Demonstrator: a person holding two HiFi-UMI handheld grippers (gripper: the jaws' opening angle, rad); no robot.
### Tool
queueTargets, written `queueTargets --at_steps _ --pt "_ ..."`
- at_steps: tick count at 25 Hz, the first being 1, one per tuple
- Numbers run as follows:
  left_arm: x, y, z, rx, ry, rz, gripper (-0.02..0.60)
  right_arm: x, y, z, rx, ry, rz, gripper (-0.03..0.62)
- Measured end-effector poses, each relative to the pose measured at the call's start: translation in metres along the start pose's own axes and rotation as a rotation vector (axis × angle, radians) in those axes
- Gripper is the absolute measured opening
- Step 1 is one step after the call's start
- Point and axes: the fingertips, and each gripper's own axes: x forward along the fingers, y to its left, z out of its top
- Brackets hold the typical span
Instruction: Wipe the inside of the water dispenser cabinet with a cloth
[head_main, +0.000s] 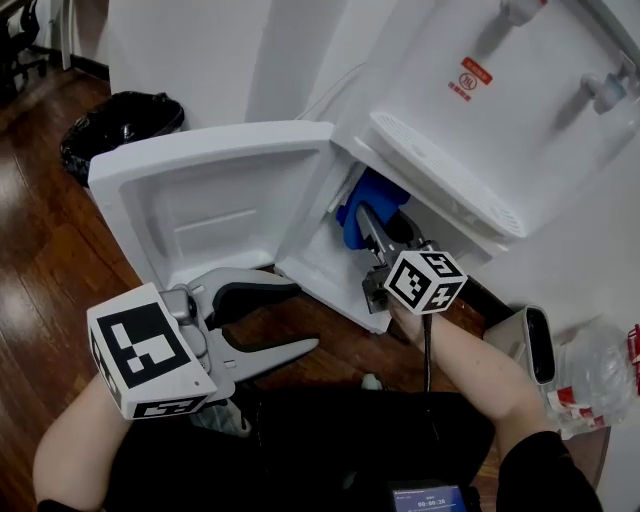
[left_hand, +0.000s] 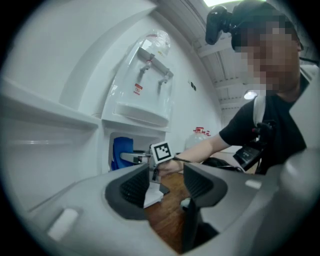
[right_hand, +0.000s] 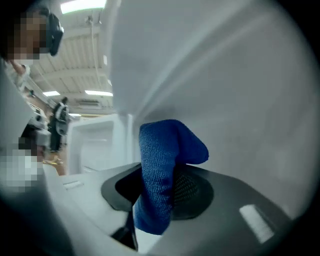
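Head view steeply down; gripper views level; all share cabinet (head_main: 318, 268).

The person wears short black sleeves (head_main: 545, 468), and the pale grey left claw (head_main: 308, 316) and right claw (head_main: 378, 228) bear dark ribbed pads and white cubes (head_main: 150, 352) with black markers.

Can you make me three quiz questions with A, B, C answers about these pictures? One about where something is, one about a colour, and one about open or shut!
1. Where is the cloth? A in a bucket; B at the cabinet opening, in the right gripper; C on a chair.
2. What colour is it? A red; B yellow; C blue.
3. How is the cabinet door? A open; B shut; C missing.
Answers: 1 B, the right gripper view shows the jaws pinching it; 2 C, it looks blue in every view; 3 A, it is swung wide.
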Motion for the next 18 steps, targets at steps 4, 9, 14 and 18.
queueTargets --at_steps 4,9,14,18 --pt "0.001 0.0 -0.008 0.013 0.027 -0.007 0.215 0.037 -0.064 -0.033 -0.073 0.086 -0.248 0.138" --pt "0.004 -0.001 -0.012 0.019 0.029 -0.023 0.213 0.079 -0.089 -0.033 -0.151 0.086 -0.279 0.142" --pt "0.002 -0.004 -0.009 0.056 0.022 -0.047 0.213 0.071 -0.058 -0.032 -0.071 0.086 -0.125 0.14" --pt "0.004 -0.007 -0.011 0.049 0.029 -0.053 0.213 0.044 0.001 -0.036 -0.046 0.107 0.085 0.138"
